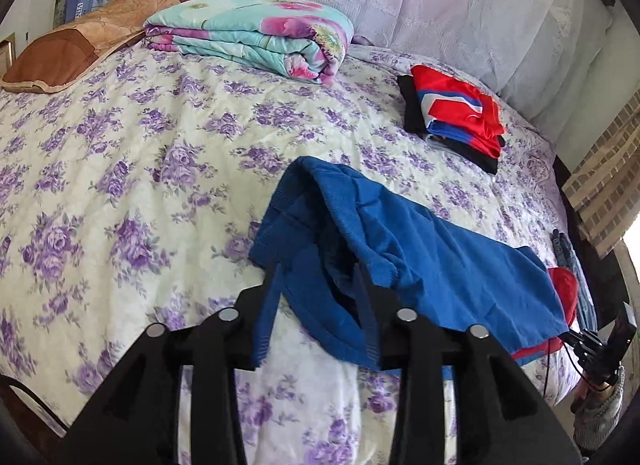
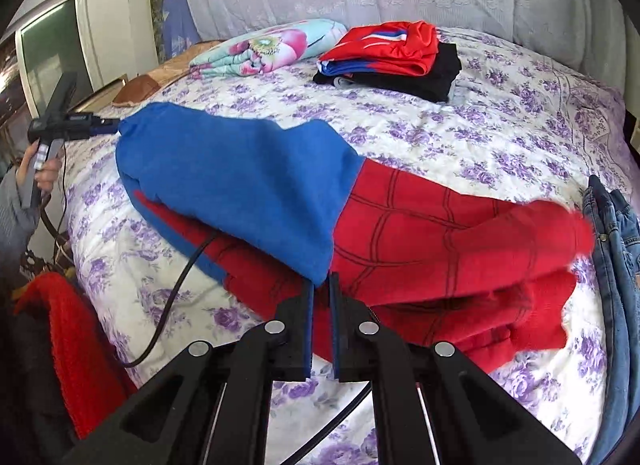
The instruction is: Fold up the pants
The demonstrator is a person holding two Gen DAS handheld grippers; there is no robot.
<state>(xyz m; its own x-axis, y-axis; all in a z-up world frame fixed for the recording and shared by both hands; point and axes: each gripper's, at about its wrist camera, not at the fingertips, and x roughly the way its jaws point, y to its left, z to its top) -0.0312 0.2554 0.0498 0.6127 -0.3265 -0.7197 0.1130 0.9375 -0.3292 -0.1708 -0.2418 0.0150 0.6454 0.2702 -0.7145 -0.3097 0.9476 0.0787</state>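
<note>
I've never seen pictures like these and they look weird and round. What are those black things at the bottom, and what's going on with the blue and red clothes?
Those black things are grippers, like big tongs. A person holds one in each hand, and each carries a small round-lens camera, so you get one picture per hand. The left gripper is open around the blue waistband end of the Spider-Man pants. The right gripper looks nearly shut at a blue edge of the pants; whether it pinches them is unclear. The pants lie on a bedspread with purple flowers. Farther back sit a folded flowery quilt, a brown pillow and a stack of folded clothes. Jeans lie at the bed's edge.
</note>
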